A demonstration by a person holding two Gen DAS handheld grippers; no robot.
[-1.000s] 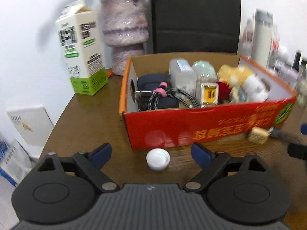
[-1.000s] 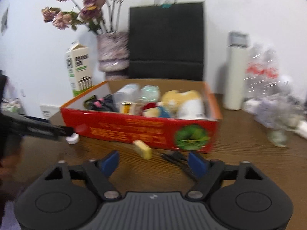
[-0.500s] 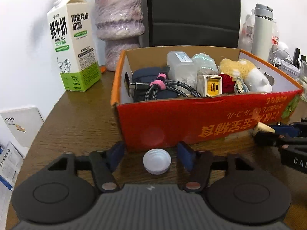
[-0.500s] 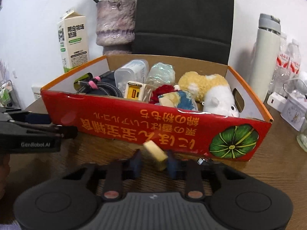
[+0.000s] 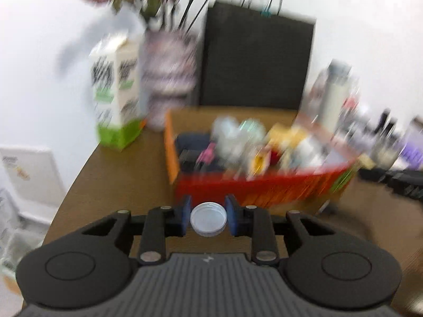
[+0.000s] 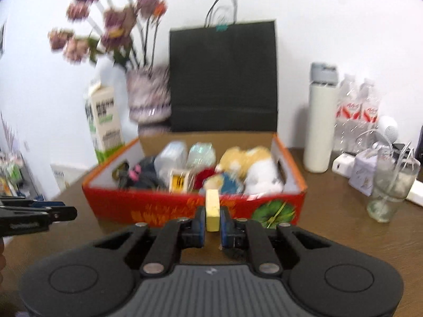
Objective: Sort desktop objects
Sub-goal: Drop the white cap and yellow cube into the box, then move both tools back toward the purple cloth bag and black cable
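Left wrist view: much blur beyond the tool. My left tongs (image 5: 208, 218) are closed in on a white cap (image 5: 208, 222), blue pads (image 5: 232, 214) touching its rim on both sides. Cap sits between the fingers, open side toward the camera, above the brown bench (image 5: 111, 179) and in front of the red box (image 5: 253, 187). I judge it light, rigid plastic with a slick rim; holding across the widest part, as now, is the sound grip. An off-centre pinch would likely pop it out.

Right wrist view: sharper. My right tongs (image 6: 212, 224) are nearly closed on a pale yellow block (image 6: 212, 208), standing upright between the pads, its upper half projecting above them. It hangs just short of the box's front wall (image 6: 169, 208). Looks light, possibly eraser-like and slightly yielding; I cannot tell the material. Gripped low on its flat sides, so it could tip if jolted. The box is already crowded: plush toy (image 6: 253, 166), cables, small packets. A free gap is hard to pick out.
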